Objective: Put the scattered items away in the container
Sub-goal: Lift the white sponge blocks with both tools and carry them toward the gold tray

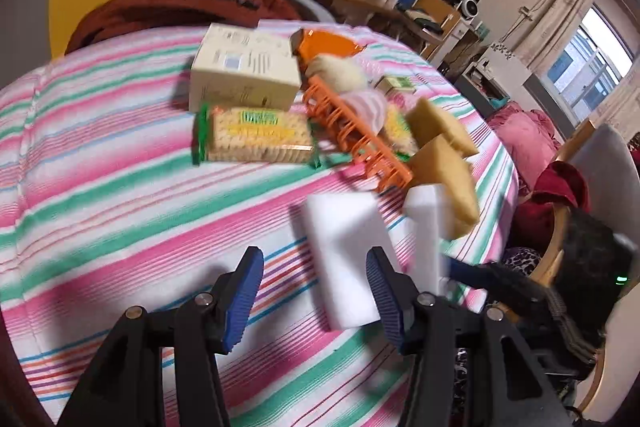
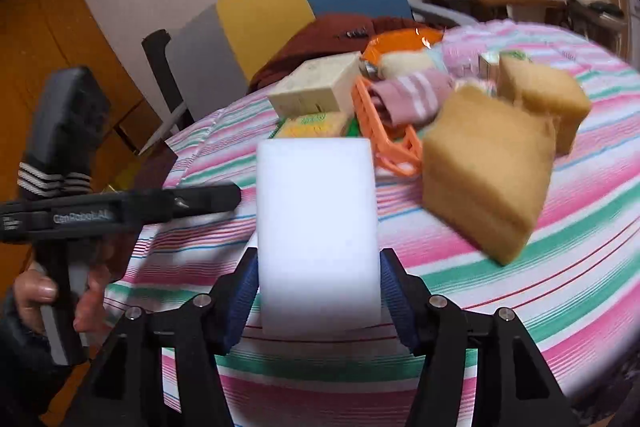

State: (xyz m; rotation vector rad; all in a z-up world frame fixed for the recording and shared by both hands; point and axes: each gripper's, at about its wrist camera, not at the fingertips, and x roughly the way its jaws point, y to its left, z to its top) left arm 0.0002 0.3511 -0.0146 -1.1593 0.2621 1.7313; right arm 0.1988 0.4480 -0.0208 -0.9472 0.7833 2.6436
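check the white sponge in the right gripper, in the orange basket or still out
Out. The white sponge sits clamped in the right gripper, short of the orange basket.

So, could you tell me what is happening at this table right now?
A person is tidying loose items on a striped tablecloth with two tools. The right hand-held gripper is shut on a white sponge block. The left hand-held gripper is open, with a second white sponge block lying just ahead of it. The orange basket already holds a pink striped sock, while two yellow sponges, a cracker pack and a cream box are still outside it.
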